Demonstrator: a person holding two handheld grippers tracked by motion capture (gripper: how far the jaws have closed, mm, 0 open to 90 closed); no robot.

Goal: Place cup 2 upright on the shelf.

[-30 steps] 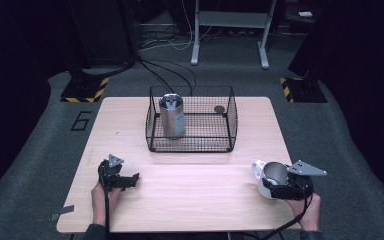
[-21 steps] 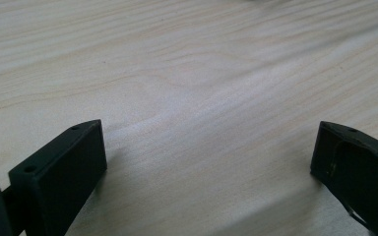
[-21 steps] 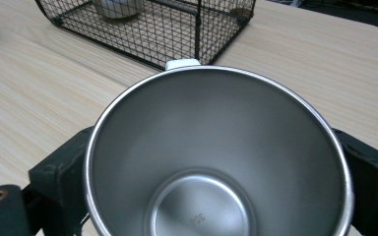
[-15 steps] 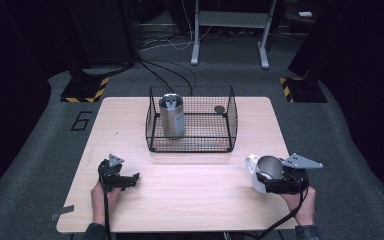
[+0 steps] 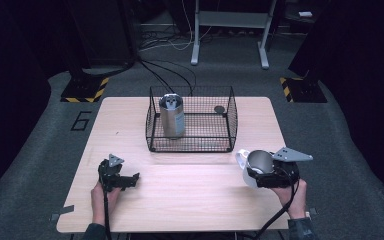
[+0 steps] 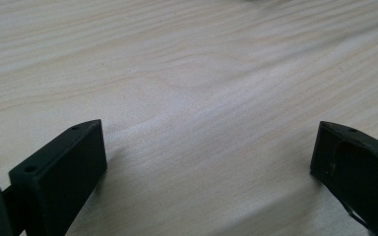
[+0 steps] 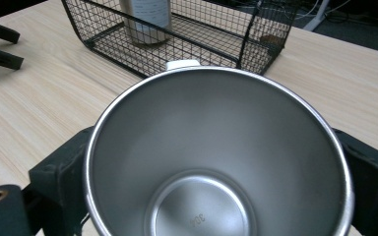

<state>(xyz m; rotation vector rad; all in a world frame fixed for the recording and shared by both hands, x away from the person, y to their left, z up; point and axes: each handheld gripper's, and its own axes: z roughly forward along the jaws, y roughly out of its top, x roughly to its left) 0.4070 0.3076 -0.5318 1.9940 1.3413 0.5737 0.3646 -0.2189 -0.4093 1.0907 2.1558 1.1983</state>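
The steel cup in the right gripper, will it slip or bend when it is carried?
The steel cup looks rigid, so bending is unlikely. Its smooth, shiny wall may slip between the jaws of the right gripper. It is empty inside, so probably light.

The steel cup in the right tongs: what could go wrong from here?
1. The shiny steel cup is held only by its smooth sides in the right tongs; it might slip.
2. The black wire basket stands close ahead; the cup could hit its rim.
3. The tall steel canister inside might be knocked over.
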